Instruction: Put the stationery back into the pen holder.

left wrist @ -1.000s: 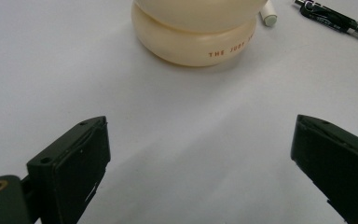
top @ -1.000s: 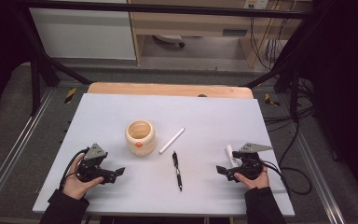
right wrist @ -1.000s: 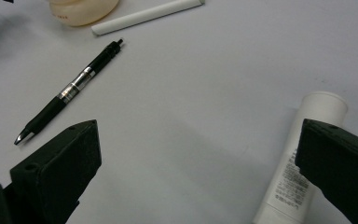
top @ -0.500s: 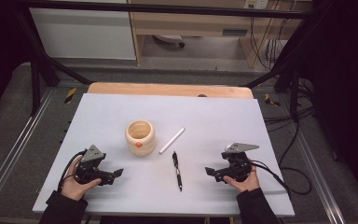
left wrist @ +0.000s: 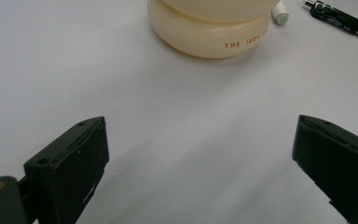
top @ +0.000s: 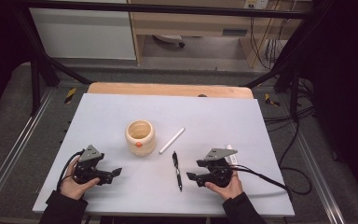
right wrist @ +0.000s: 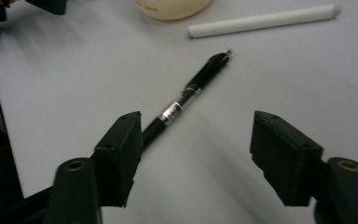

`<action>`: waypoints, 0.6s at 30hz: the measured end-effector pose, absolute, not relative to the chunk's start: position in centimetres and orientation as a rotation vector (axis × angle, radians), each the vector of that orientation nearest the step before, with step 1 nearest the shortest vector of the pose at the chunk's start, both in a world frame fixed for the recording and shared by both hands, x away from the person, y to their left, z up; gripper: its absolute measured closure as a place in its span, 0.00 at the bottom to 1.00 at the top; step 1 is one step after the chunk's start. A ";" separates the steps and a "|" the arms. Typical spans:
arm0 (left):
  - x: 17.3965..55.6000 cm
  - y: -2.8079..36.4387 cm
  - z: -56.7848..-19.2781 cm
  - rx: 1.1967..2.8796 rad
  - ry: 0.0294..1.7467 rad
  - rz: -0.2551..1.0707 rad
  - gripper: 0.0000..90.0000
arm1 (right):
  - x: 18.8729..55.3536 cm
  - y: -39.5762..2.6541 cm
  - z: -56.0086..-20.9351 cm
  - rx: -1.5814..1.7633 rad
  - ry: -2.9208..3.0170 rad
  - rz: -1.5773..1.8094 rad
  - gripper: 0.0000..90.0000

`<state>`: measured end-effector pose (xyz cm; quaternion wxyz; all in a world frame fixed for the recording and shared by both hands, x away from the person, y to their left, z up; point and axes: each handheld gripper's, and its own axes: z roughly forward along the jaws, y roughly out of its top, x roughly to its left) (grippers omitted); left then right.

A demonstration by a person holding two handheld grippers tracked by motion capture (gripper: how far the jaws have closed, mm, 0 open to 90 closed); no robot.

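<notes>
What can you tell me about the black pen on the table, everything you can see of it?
The black pen is slim, plastic-looking, with a clear banded section mid-barrel. It lies flat on the white table, its length running away from the person, near the cream cup and white stick. The right gripper sits just beside it, jaws apart, not touching.

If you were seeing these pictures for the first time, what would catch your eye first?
Probably the cream cup standing near the middle of the pale table, with a white stick lying just right of it. Next, the black pen in front of them, with the right gripper close beside it, jaws apart and just closing, nothing between them yet. The left gripper sits open at front left.
</notes>
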<state>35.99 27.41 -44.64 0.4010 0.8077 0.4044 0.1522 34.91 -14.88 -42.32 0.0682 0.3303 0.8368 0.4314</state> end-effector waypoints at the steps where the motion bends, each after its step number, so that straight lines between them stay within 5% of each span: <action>1: 36.0 27.4 -44.7 2.037 1.024 0.383 0.04 | 34.8 -14.5 -42.3 0.983 2.528 1.305 0.48; 11: 36.0 27.6 -44.7 2.020 1.032 0.379 0.04 | 34.5 -12.0 -42.8 0.945 2.592 1.321 0.85; 18: 36.0 27.7 -44.8 2.013 1.041 0.379 0.04 | 34.6 -10.6 -43.8 0.962 2.664 1.315 0.98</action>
